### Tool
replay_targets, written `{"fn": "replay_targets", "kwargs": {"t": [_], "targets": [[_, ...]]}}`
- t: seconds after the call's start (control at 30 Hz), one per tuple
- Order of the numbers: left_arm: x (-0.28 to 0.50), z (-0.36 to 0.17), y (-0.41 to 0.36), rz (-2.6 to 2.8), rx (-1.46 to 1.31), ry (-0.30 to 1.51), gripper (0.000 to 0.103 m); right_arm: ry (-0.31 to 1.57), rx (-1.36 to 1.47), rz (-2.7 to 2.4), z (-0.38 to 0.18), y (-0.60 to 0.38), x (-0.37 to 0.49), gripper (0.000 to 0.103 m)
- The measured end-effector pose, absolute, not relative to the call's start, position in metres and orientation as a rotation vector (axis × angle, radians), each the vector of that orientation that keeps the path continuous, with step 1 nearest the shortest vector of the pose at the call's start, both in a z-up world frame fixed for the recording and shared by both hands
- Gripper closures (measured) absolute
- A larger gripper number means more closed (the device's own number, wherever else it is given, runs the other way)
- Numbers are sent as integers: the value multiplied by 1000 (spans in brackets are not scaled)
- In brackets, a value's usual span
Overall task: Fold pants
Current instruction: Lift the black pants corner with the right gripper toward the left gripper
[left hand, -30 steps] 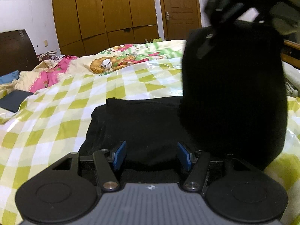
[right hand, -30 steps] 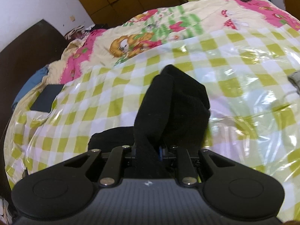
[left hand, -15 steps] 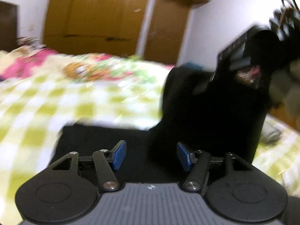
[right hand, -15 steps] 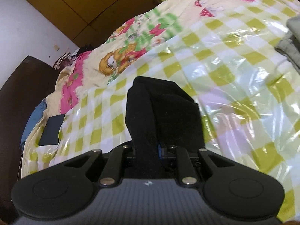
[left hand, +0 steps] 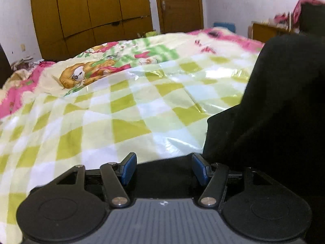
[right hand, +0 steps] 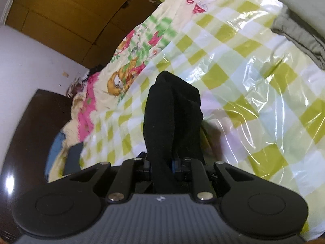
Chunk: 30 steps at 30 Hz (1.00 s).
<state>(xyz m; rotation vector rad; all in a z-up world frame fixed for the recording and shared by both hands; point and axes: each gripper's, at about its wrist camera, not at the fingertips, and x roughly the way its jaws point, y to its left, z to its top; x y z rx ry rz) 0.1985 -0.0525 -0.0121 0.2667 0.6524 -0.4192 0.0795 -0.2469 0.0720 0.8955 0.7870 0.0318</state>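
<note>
So this caught the job mid-fold, I reckon; the right gripper [right hand: 161, 163] had its fingers clenched on a bunched wad of the black pants [right hand: 172, 111], the cloth pinched right between them and rising up and away beyond the fingertips in a thick folded hump; the left gripper [left hand: 162, 169] was released, its blue fingers [left hand: 129, 168] standing apart with nothing pressed between them, just a dark strip of the pants [left hand: 274, 105] lying low between and right below them, and the bulk of the fabric hanging as a big dark mass off to the right of its fingers; beyond both sets of fingers was the bed [left hand: 126, 109] with its green-checked plastic cover, and in the right view a grey folded garment [right hand: 300, 16] sat well off past the right fingers, up in the far corner; my guess is the lifted part was being carried over to lay onto the rest; next move probably calls for lowering that held end squarely onto the part that's lying flat, letting go, and using the free left fingers to pin or smooth the layer.
</note>
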Motion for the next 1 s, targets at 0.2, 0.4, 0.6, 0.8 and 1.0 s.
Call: {"fn": "replay_targets", "kwargs": {"t": [0.2,0.4,0.6,0.8,1.0], "targets": [[192,-9,-75,-363,367,570,30,769,1003,21,52,-266,66,86],[138,14,-24,-369,416,421,29,741,1102,-18,39,-297,49,86],[110,-21,-52,-355,619,361,29,741,1116,-6,41,-292,47,86],[134,-37,-80,-385,704,434,42,757,1055,12,56,-280,56,86],[116,-23,-49,-405,565,441,38,766,1017,55,63,-259,71,85]]}}
